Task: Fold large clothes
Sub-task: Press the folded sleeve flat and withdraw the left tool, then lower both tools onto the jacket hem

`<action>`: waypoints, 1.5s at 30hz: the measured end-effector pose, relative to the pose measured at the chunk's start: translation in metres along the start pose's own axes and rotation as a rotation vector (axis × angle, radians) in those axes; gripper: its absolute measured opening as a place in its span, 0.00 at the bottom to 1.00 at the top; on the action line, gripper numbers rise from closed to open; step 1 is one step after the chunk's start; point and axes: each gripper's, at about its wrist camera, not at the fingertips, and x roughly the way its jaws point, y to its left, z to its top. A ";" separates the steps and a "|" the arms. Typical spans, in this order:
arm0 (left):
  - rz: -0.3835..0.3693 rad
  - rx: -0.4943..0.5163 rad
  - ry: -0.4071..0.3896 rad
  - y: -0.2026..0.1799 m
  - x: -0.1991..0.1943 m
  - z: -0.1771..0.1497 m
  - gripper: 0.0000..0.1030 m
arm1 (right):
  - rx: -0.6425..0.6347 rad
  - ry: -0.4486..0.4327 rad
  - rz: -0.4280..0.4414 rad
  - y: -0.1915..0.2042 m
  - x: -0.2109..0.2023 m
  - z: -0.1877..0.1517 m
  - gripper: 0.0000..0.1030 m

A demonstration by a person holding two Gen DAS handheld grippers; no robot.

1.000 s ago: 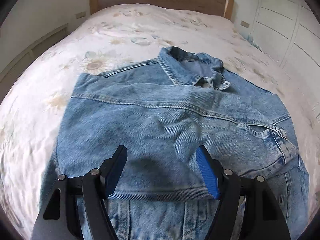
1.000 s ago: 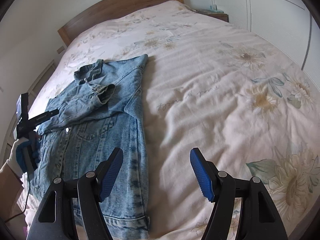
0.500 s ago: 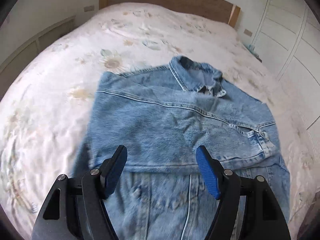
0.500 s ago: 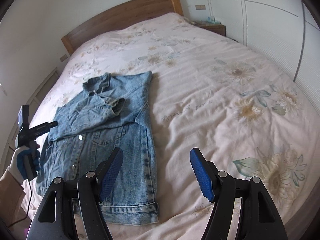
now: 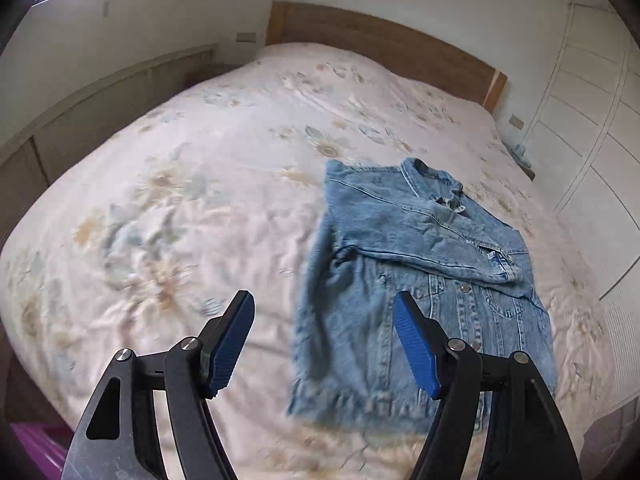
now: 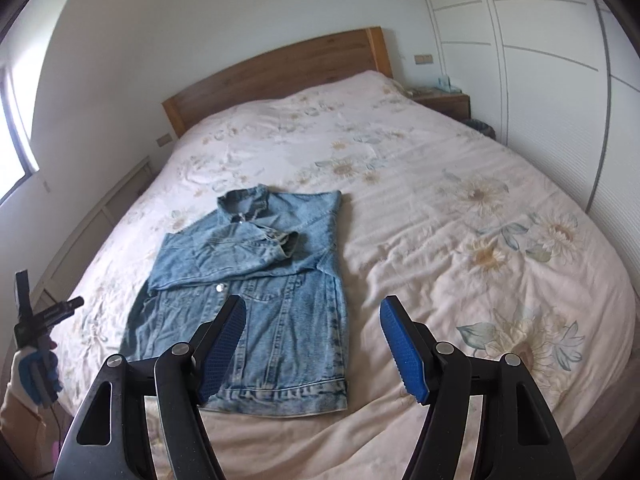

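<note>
A bedroom with pale walls, and a wide bed (image 6: 460, 216) under a cream quilt printed with faded flowers, its wooden headboard (image 6: 280, 68) at the far end. At the far left of the right wrist view, a gloved hand (image 6: 34, 372) holds the left gripper (image 6: 46, 312) in the air off the bed's left edge, well apart from the clothing. In its own view, the left gripper (image 5: 324, 344) has its blue pads (image 5: 230, 344) apart with nothing between them. A second ago that camera was low over the denim, which filled its view; now the garment is smaller and off to the right, so the tool has drawn back and away. Next to the right, the denim jacket (image 6: 256, 276) lies flat on the left half of the quilt, collar toward the headboard, hem toward the viewer, a sleeve (image 6: 240, 244) folded across the chest. To the right again, the right gripper (image 6: 312, 344) hangs above the jacket's near right side, jaws apart and empty; it too has pulled back, the bed looking farther away than before. White wardrobe doors (image 6: 540, 40) fill the right wall. The sleeve fold appears done and let go; the lengthwise fold of the body likely comes next.
</note>
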 end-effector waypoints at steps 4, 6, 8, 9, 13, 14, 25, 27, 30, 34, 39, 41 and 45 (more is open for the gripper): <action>0.016 -0.026 -0.034 0.023 -0.043 -0.028 0.68 | -0.031 -0.033 0.020 0.009 -0.028 -0.003 0.69; 0.031 -0.036 -0.044 0.029 -0.058 -0.043 0.70 | -0.044 -0.051 0.025 0.013 -0.042 -0.006 0.72; 0.037 -0.052 -0.044 0.035 -0.068 -0.057 0.70 | -0.046 -0.066 0.032 0.013 -0.051 -0.009 0.75; 0.035 -0.062 -0.041 0.038 -0.071 -0.064 0.70 | -0.045 -0.068 0.036 0.012 -0.054 -0.011 0.75; 0.031 -0.098 -0.022 0.051 -0.085 -0.086 0.70 | -0.026 -0.075 0.043 0.008 -0.061 -0.022 0.75; 0.033 -0.102 -0.016 0.053 -0.088 -0.090 0.70 | -0.017 -0.075 0.046 0.006 -0.062 -0.024 0.75; 0.152 -0.095 0.024 0.070 -0.101 -0.118 0.70 | 0.025 -0.010 0.058 -0.007 -0.038 -0.043 0.75; 0.160 -0.095 0.037 0.070 -0.096 -0.121 0.70 | 0.030 0.001 0.059 -0.009 -0.032 -0.042 0.75; 0.165 -0.090 0.059 0.065 -0.085 -0.120 0.70 | 0.031 0.013 0.049 -0.012 -0.021 -0.039 0.75; 0.156 -0.084 0.078 0.054 -0.064 -0.110 0.70 | 0.022 0.046 0.032 -0.018 -0.001 -0.035 0.75; 0.133 -0.075 0.114 0.037 -0.026 -0.096 0.70 | 0.037 0.097 0.010 -0.032 0.032 -0.037 0.75; 0.122 -0.070 0.125 0.031 -0.012 -0.093 0.70 | 0.044 0.118 0.006 -0.036 0.045 -0.040 0.75; 0.111 -0.063 0.148 0.021 0.016 -0.089 0.70 | 0.050 0.171 0.005 -0.040 0.074 -0.047 0.75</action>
